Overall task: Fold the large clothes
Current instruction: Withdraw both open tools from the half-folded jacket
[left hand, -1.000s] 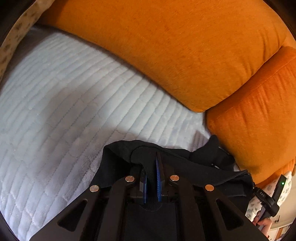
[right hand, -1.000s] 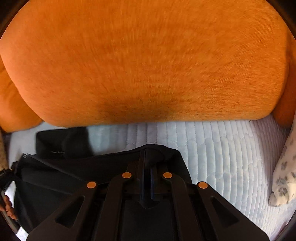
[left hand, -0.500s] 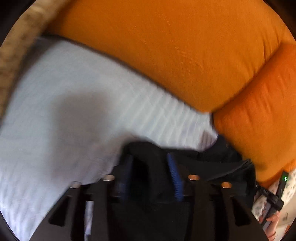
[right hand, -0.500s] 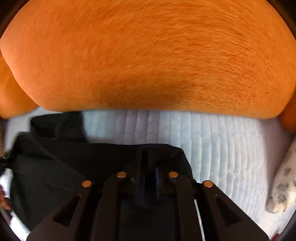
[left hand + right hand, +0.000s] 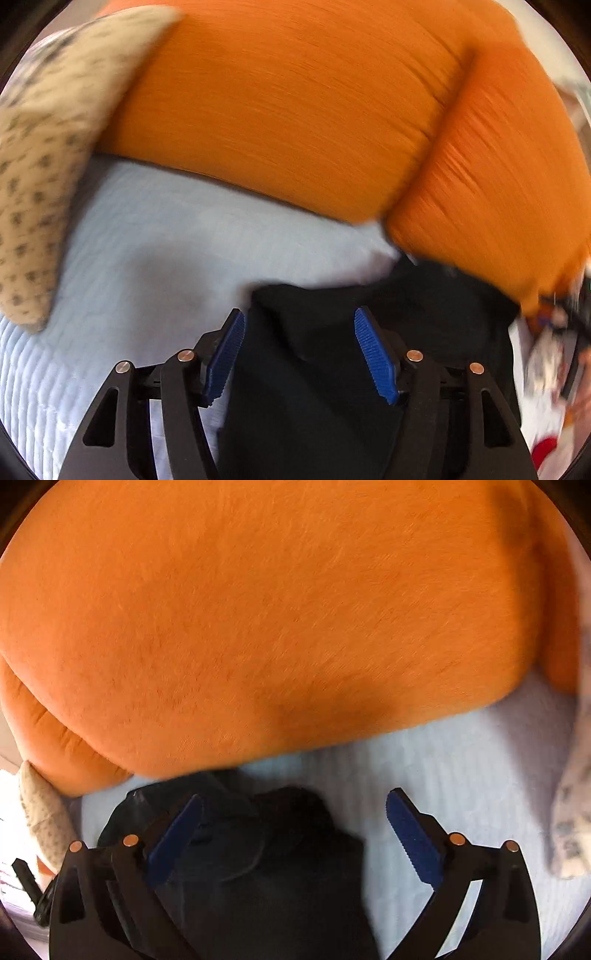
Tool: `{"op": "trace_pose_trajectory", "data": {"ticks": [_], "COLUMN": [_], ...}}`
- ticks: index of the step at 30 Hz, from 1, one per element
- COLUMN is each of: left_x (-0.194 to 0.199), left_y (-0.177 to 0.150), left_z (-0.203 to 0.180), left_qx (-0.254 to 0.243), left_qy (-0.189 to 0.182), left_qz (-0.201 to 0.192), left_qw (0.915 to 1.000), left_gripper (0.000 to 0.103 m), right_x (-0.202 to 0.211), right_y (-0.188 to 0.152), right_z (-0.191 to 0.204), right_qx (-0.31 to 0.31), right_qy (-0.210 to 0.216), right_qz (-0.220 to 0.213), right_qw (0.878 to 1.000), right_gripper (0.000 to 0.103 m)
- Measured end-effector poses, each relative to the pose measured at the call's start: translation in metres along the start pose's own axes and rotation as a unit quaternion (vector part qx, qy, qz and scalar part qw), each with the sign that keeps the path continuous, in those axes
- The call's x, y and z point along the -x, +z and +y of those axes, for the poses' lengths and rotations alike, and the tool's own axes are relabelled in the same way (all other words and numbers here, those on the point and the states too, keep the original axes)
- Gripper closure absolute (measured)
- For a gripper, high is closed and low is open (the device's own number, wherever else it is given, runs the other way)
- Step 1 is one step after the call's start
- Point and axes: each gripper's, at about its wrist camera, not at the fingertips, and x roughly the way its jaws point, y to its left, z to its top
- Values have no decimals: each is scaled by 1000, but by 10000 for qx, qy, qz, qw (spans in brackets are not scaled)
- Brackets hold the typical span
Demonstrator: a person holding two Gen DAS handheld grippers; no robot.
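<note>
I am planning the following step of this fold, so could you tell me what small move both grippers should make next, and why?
Probably lift both clear. The left gripper and right gripper have just been opening; their jaws stand apart, pressing nothing, and the black garment lies loose on the pale quilt.

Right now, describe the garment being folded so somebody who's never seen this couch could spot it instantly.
Find the big orange back cushions, then look down to the pale blue quilted cover spread on the seat below them. The black garment lies bunched on that cover. It is the only dark thing there, unlike the beige spotted pillow at the side.
</note>
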Motion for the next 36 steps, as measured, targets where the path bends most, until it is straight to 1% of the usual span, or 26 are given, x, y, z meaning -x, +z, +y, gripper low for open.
{"op": "trace_pose_trajectory", "data": {"ticks": [1, 3, 4, 6, 7, 9, 10, 11, 13, 14, 16, 17, 18, 19, 21, 22, 23, 24, 25, 26, 27, 28, 30, 33, 34, 36], "left_x": [-5, -18, -25, -42, -49, -66, -75, -89, -108, -117, -127, -130, -129, -126, -115, -101, -82, -66, -44, -22, -7, 2, 9, 8, 6, 1], "left_y": [-5, -18, -25, -40, -46, -58, -64, -68, -69, -66, -52, -45, -34, -23, -2, 10, 19, 24, 30, 33, 34, 35, 37, 28, 18, -5], "left_z": [-13, -43, -57, -83, -93, -111, -118, -125, -125, -123, -122, -122, -121, -118, -110, -103, -95, -90, -82, -72, -64, -57, -42, -30, -30, -38], "left_qx": [-257, -900, -1167, -1622, -1770, -2148, -2367, -2591, -2613, -2554, -2554, -2591, -2637, -2602, -2417, -2187, -1916, -1708, -1391, -1081, -833, -659, -462, -483, -541, -714], "left_qy": [-3, 178, 219, 207, 276, 592, 960, 1397, 1838, 2027, 2375, 2532, 2735, 2864, 3238, 3321, 3239, 3238, 3233, 3087, 2951, 2879, 2539, 2224, 2021, 1725], "left_qz": [62, 136, 196, 418, 508, 701, 756, 861, 1091, 1183, 1123, 1050, 859, 718, 349, 34, -338, -625, -1041, -1426, -1663, -1739, -1534, -1222, -1126, -876], "left_qw": [9997, 9957, 9927, 9857, 9825, 9723, 9639, 9518, 9413, 9379, 9305, 9261, 9210, 9193, 9141, 9175, 9259, 9285, 9302, 9342, 9372, 9394, 9539, 9661, 9714, 9785], "left_gripper": [38, 38, 37, 36, 36, 36, 36, 36, 28, 19, 18, 18, 18, 18, 27, 28, 29, 28, 26, 18, 16, 16, 16, 16, 16, 16], "right_x": [6, 12, 11, 1, -8, -29, -40, -56, -79, -96, -118, -124, -124, -122, -114, -104, -95, -81, -70, -57, -46, -41, -33, -22, -21, -19], "right_y": [-5, -20, -29, -54, -67, -91, -104, -119, -137, -144, -150, -149, -145, -137, -114, -98, -88, -75, -66, -57, -50, -46, -39, -50, -56, -64], "right_z": [6, 21, 30, 51, 62, 79, 88, 102, 120, 129, 143, 151, 156, 161, 165, 166, 166, 164, 162, 158, 154, 151, 144, 128, 123, 114], "right_qx": [325, 881, 1169, 1687, 1917, 2364, 2661, 3107, 3642, 3853, 4057, 4140, 4146, 4064, 3675, 3376, 3150, 2803, 2540, 2208, 1914, 1757, 1509, 1457, 1480, 1586], "right_qy": [-163, -503, -560, -547, -614, -824, -1063, -1539, -2125, -2319, -2612, -2712, -2715, -2648, -2601, -2565, -2543, -2432, -2274, -2104, -1898, -1717, -1487, -1119, -910, -783], "right_qz": [-164, -349, -364, -162, 3, 342, 406, 384, 372, 489, 514, 368, 237, 75, -286, -594, -837, -1152, -1352, -1575, -1746, -1789, -1736, -1459, -1353, -1165], "right_qw": [9992, 9942, 9909, 9840, 9795, 9676, 9572, 9372, 9060, 8918, 8744, 8682, 8682, 8745, 8925, 9037, 9106, 9214, 9303, 9392, 9470, 9527, 9618, 9721, 9755, 9773], "right_gripper": [5, 5, 5, 6, 10, 11, 11, 11, 11, 11, 11, 11, 11, 11, 11, 11, 11, 11, 11, 11, 10, 10, 10, 10, 10, 11]}}
